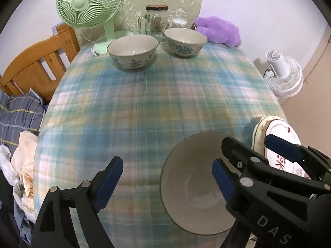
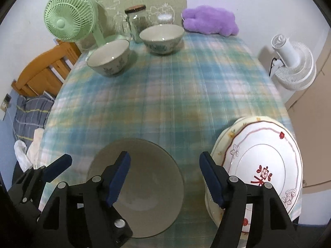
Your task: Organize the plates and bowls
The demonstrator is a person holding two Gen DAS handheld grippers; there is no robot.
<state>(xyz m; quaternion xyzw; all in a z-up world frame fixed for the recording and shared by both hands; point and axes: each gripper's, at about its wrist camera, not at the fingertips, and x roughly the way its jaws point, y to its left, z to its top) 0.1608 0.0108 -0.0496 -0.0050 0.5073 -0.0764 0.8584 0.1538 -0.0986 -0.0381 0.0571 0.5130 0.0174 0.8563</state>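
A plain grey-white bowl [image 1: 186, 196] [image 2: 144, 196] stands at the near edge of the plaid-covered table [image 1: 144, 103]. My left gripper [image 1: 167, 179] is open, one finger inside the bowl and the other outside its left rim. On the bowl's other side, my right gripper [image 2: 165, 177] [image 1: 258, 148] is open astride the right rim. No pad presses on the bowl. To its right lies a stack of flowered plates [image 2: 258, 155] [image 1: 277, 124]. Two floral bowls stand apart at the back, one on the left [image 1: 132, 51] [image 2: 108, 56] and one on the right [image 1: 186, 41] [image 2: 161, 37].
Along the table's back edge are a green desk fan [image 1: 89, 2], a glass jar [image 1: 156, 20] and a purple plush [image 1: 219, 31]. A white fan [image 1: 283, 76] sits on the floor at the right. A wooden bed frame [image 1: 37, 66] with bedding is on the left.
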